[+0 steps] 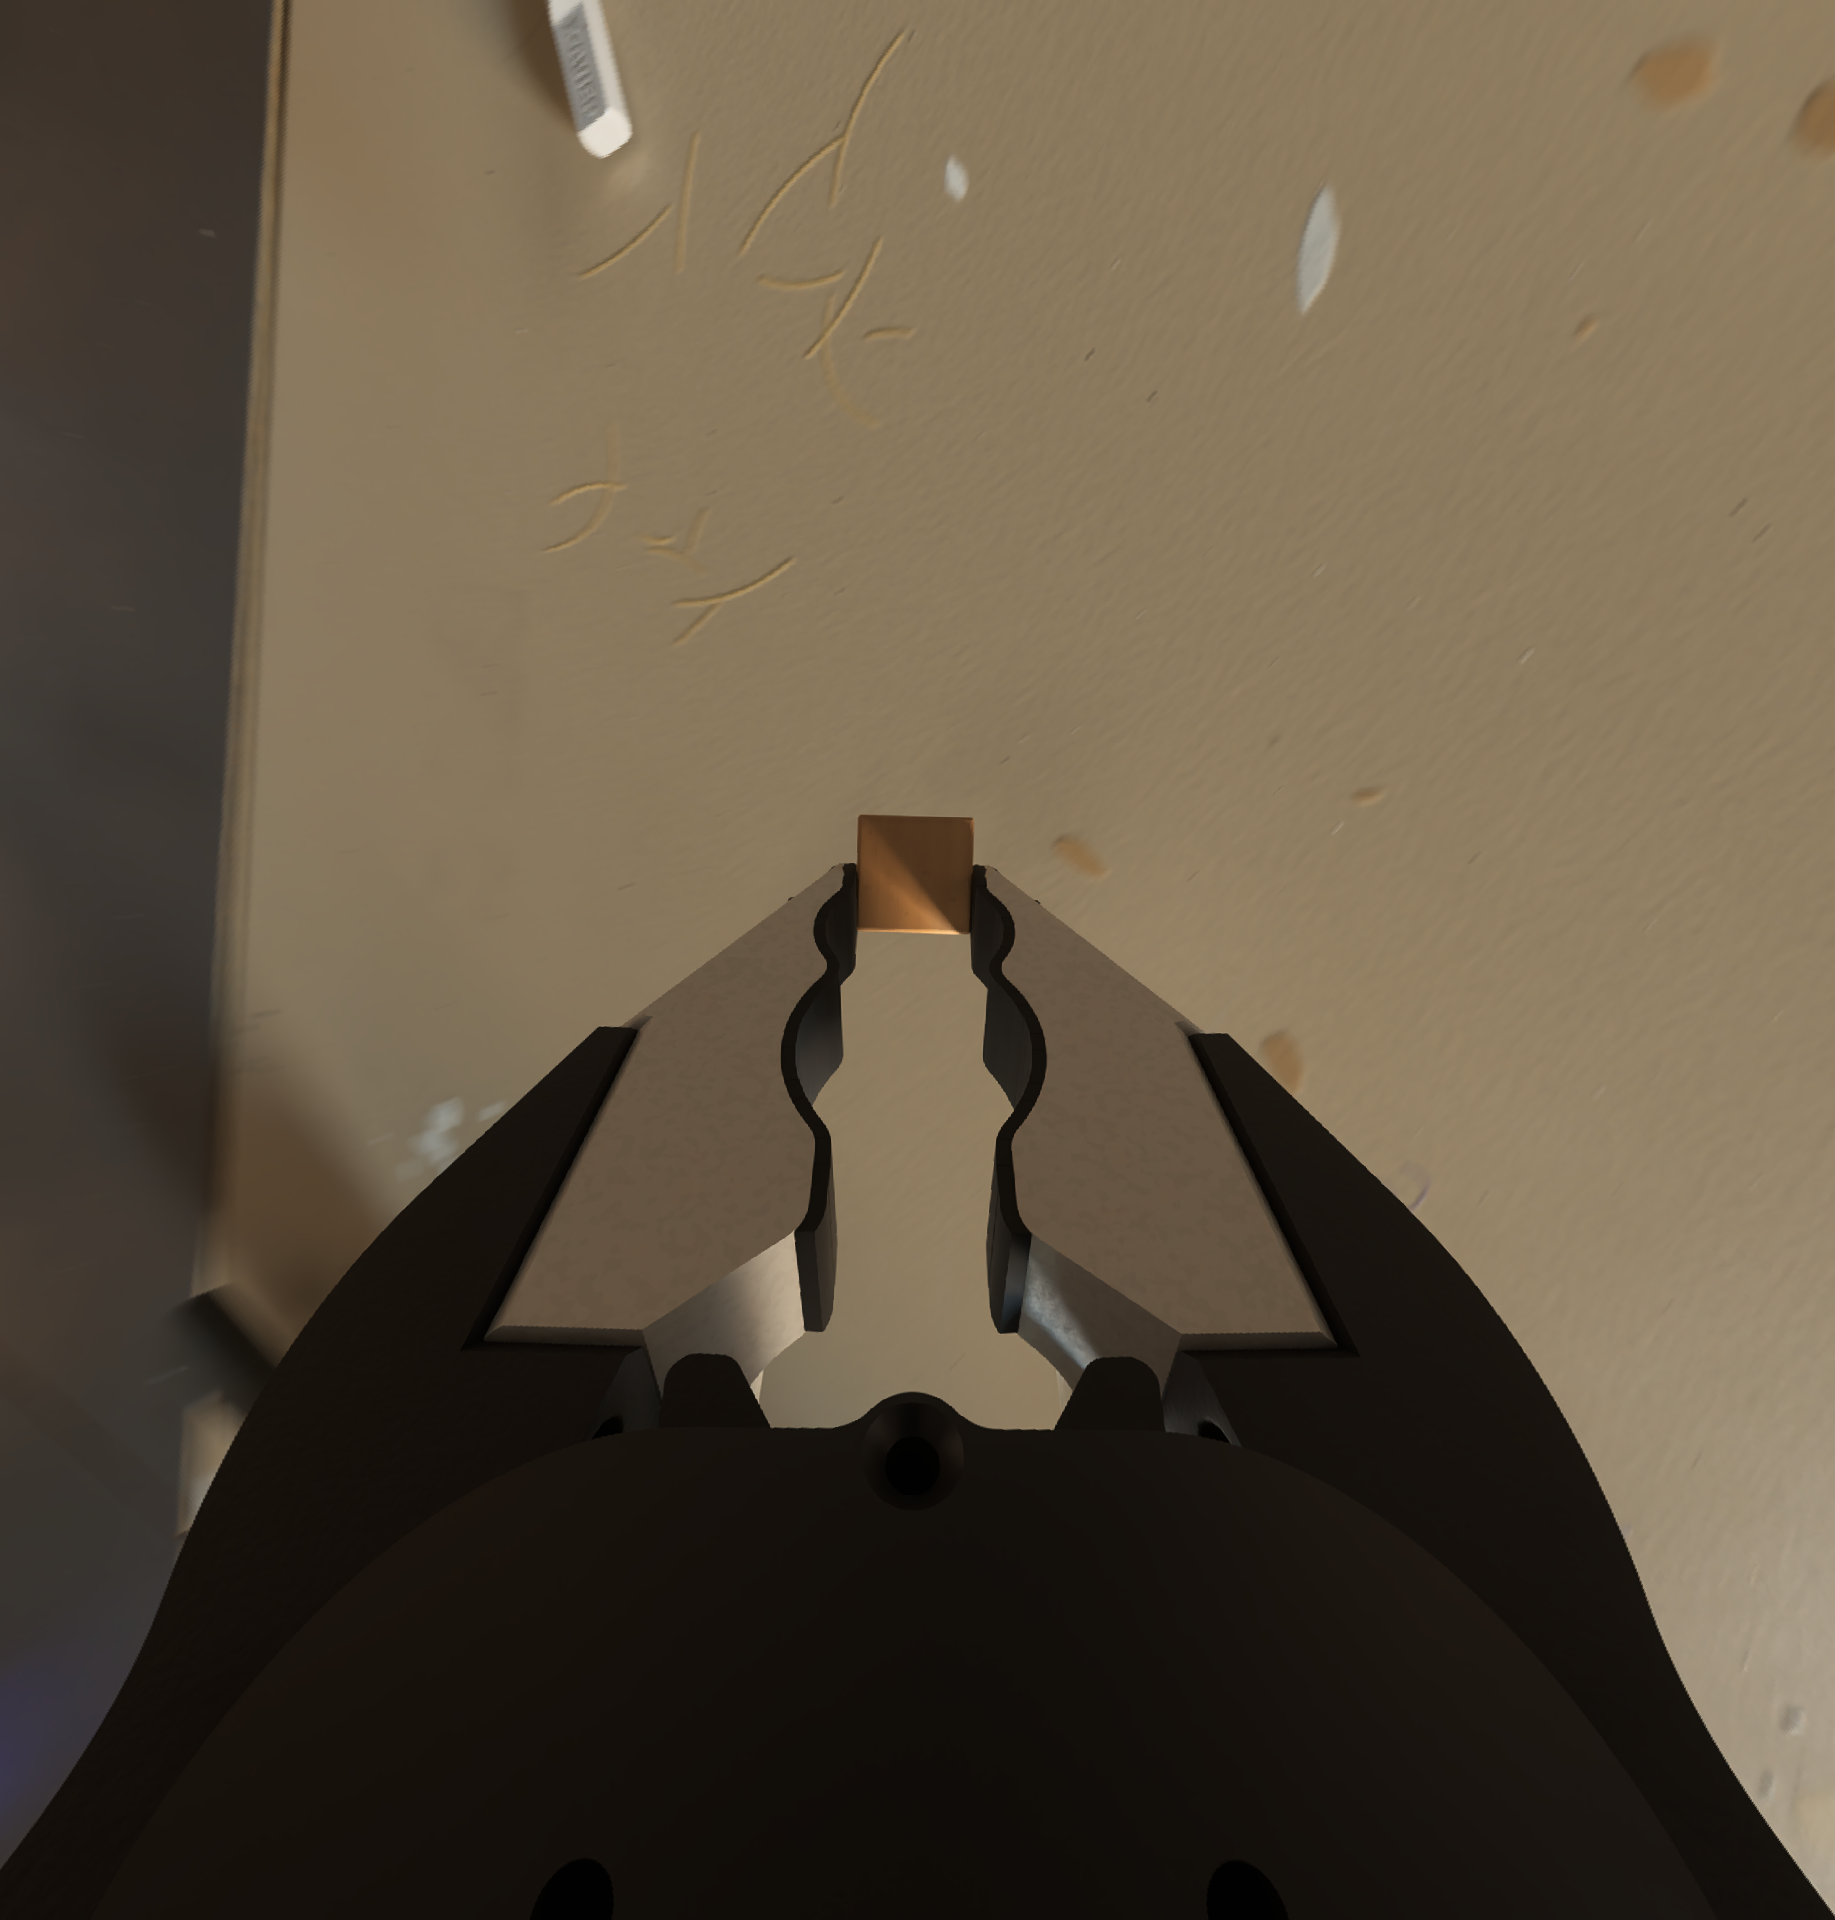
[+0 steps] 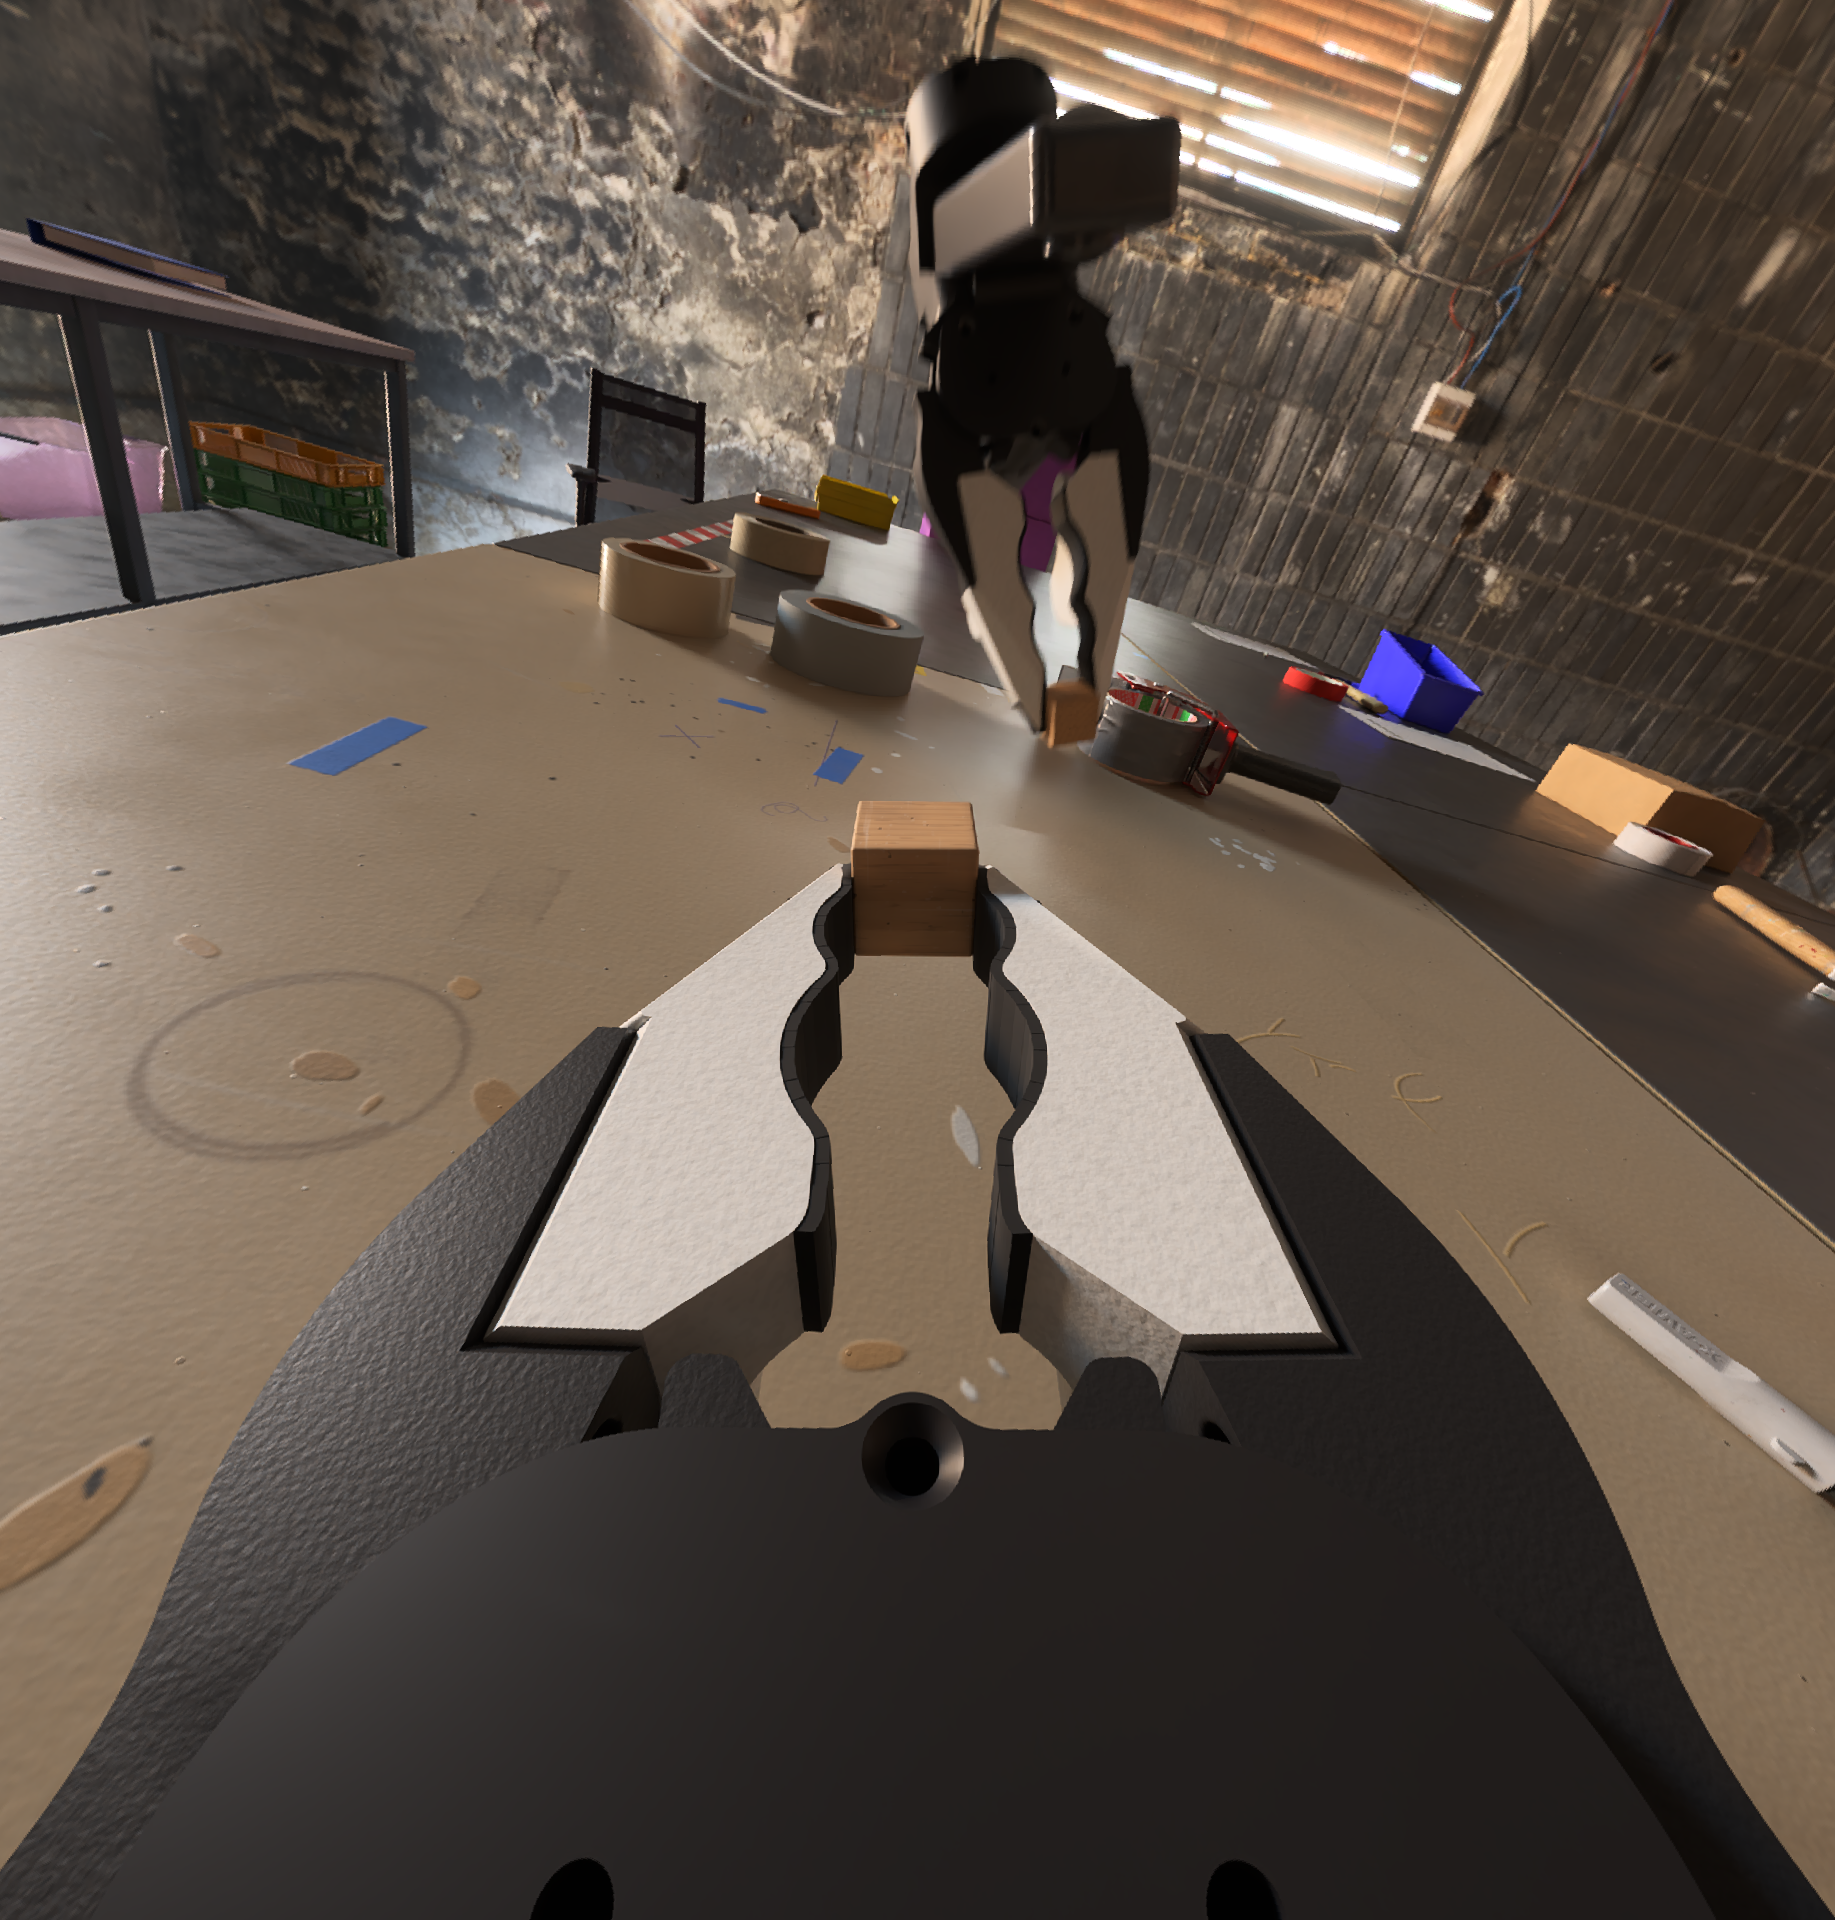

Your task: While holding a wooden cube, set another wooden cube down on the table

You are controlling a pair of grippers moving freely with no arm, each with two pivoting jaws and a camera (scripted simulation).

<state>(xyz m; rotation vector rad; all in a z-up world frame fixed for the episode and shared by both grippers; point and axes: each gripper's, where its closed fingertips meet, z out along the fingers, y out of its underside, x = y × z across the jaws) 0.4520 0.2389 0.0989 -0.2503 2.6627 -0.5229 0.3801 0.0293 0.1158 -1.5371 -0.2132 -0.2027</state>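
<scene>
In the left wrist view my left gripper (image 1: pixel 913 896) is shut on a wooden cube (image 1: pixel 912 871) at its fingertips, looking down on the beige table (image 1: pixel 1308 623). In the right wrist view my right gripper (image 2: pixel 913 904) is shut on a second wooden cube (image 2: pixel 913 878), held a little above the table (image 2: pixel 373 935). The left gripper (image 2: pixel 1064 701) also shows farther off in that view, pointing down, with its cube (image 2: pixel 1071 713) close to or on the table surface; contact cannot be told.
Tape rolls (image 2: pixel 666 585) (image 2: pixel 845 639) and a tape dispenser (image 2: pixel 1167 732) lie beyond the left gripper. A white utility knife (image 2: pixel 1723 1382) lies at the right, also in the left wrist view (image 1: pixel 591 73). A blue bin (image 2: pixel 1422 677) and a cardboard box (image 2: pixel 1651 805) sit on the dark mat.
</scene>
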